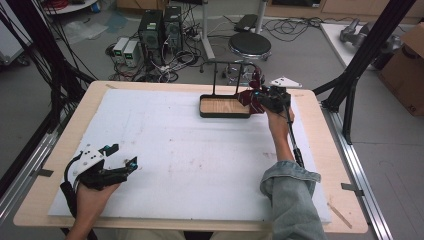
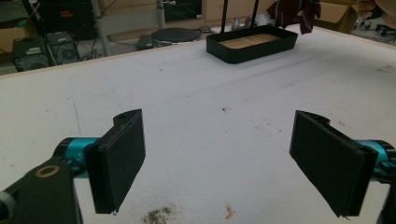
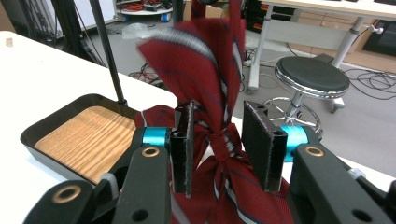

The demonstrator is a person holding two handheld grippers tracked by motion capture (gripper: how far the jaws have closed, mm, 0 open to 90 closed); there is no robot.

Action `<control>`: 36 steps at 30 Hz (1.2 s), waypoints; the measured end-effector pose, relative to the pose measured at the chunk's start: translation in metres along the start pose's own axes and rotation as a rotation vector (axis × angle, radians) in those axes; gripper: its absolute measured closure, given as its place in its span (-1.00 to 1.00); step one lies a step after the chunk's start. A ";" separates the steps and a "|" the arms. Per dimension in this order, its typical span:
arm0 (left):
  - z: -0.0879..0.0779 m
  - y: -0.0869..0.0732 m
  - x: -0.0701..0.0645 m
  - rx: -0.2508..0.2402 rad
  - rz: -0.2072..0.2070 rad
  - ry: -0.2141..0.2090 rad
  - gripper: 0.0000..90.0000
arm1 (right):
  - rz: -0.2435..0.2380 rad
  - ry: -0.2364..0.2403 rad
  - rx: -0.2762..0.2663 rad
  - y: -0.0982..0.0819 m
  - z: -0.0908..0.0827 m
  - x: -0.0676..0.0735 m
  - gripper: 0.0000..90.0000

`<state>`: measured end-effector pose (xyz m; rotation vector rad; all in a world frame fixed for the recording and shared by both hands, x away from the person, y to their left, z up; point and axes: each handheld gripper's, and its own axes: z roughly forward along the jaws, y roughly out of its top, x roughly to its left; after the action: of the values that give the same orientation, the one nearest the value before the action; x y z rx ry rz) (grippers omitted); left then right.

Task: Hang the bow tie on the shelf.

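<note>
A dark red striped tie [image 3: 205,60] hangs from the black rack [image 1: 227,75] that rises behind a black tray with a wooden floor [image 1: 225,107]. The tie [image 1: 250,96] bunches at the tray's right end, and it appears at the far top right in the left gripper view [image 2: 289,9]. My right gripper [image 3: 222,109] straddles the tie's knotted part. Cloth brushes its left pad, a gap shows at the right pad, and the jaws are open. My left gripper [image 2: 217,163] rests open and empty on the white mat, near the front left [image 1: 122,157].
The white foam mat [image 1: 175,150] covers the wooden table. The tray [image 2: 252,49] stands at the far middle. Beyond the table are a round stool [image 1: 250,45], computer towers [image 1: 160,30] with cables, a black frame strut [image 1: 360,60] and a cardboard box [image 1: 405,65].
</note>
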<state>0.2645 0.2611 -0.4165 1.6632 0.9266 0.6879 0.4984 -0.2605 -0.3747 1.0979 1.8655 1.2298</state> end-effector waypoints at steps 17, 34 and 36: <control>-0.001 0.001 0.000 -0.006 -0.006 0.004 -0.59 | 0.009 0.024 -0.053 0.013 -0.022 -0.004 -0.25; -0.008 0.000 0.000 -0.009 -0.007 0.024 -0.59 | 0.071 0.004 -0.128 0.023 -0.062 -0.013 -0.70; -0.007 0.000 0.000 -0.005 -0.002 0.024 -0.59 | 0.082 -0.001 -0.132 0.024 -0.070 -0.016 -0.71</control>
<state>0.2583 0.2645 -0.4147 1.6523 0.9422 0.7094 0.4534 -0.2970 -0.3261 1.1116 1.7263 1.3777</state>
